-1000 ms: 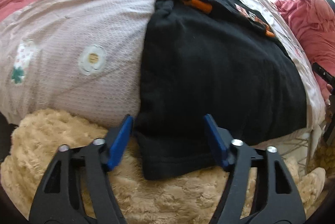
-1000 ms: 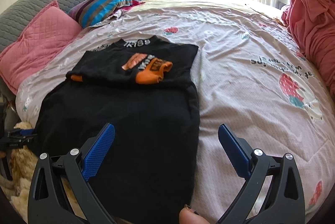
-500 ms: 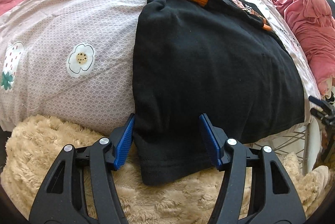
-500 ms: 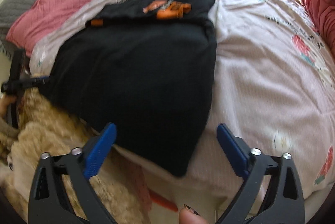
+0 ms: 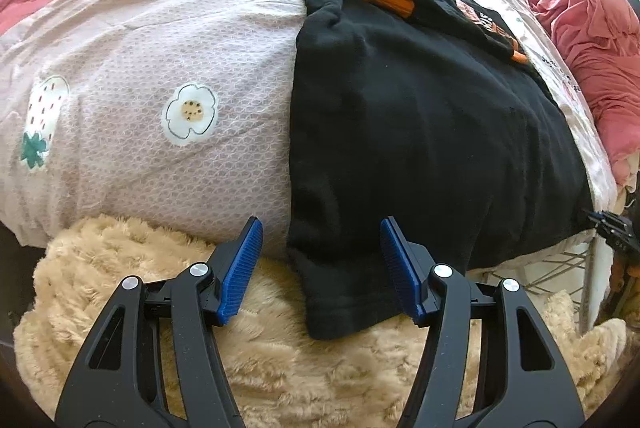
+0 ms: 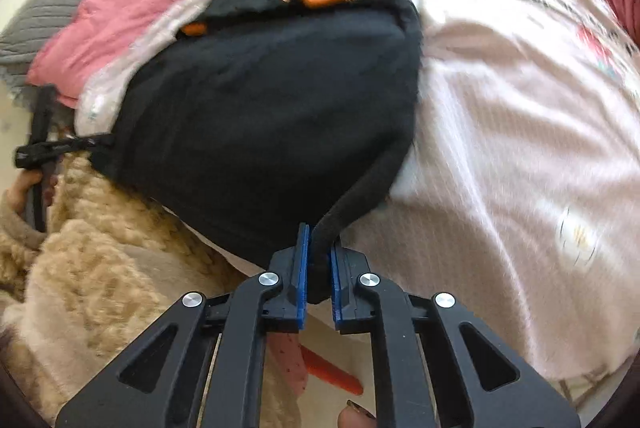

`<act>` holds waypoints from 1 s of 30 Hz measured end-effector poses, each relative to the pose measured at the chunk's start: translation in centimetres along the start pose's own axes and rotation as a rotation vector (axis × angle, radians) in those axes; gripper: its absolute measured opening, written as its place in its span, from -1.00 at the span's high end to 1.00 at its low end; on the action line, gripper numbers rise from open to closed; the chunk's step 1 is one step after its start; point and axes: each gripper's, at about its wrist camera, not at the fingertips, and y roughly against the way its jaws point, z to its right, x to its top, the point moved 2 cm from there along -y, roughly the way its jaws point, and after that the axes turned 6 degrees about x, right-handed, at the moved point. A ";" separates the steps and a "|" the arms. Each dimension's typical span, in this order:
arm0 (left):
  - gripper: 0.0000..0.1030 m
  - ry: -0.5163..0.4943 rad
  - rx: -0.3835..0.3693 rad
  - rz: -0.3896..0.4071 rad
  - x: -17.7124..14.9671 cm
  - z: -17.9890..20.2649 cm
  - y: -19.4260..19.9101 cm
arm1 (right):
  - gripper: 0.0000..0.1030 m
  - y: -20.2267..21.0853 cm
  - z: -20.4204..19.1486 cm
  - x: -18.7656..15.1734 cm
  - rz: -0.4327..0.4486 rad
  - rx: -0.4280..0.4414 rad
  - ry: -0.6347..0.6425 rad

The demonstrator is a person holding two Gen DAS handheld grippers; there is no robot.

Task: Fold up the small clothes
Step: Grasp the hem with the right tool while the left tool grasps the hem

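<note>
Closing on the shirt's (image 6: 272,115) near corner, our right gripper (image 6: 318,264) now pinches the hem it only straddled a moment ago. Our left gripper (image 5: 320,268) still straddles the other corner, jaws wide. Shirt lies on the bed (image 5: 160,67), hem overhanging; lifting needs both.

Bed (image 5: 168,39) with pink floral cover; black garment (image 5: 420,131) on it, hem overhanging edge, pink pillow (image 6: 120,15) at head.

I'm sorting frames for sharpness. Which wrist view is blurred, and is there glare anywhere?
Right wrist view: motion blur smears the bedspread and black shirt; the right gripper stays sharp. Left wrist view: crisp on the shirt, window light blown out at top right, fisheye bending the bed.
</note>
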 end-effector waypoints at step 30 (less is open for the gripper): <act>0.93 0.109 -0.192 0.224 6.0 -0.1 7.5 | 0.84 9.2 -0.4 8.4 0.513 0.093 0.070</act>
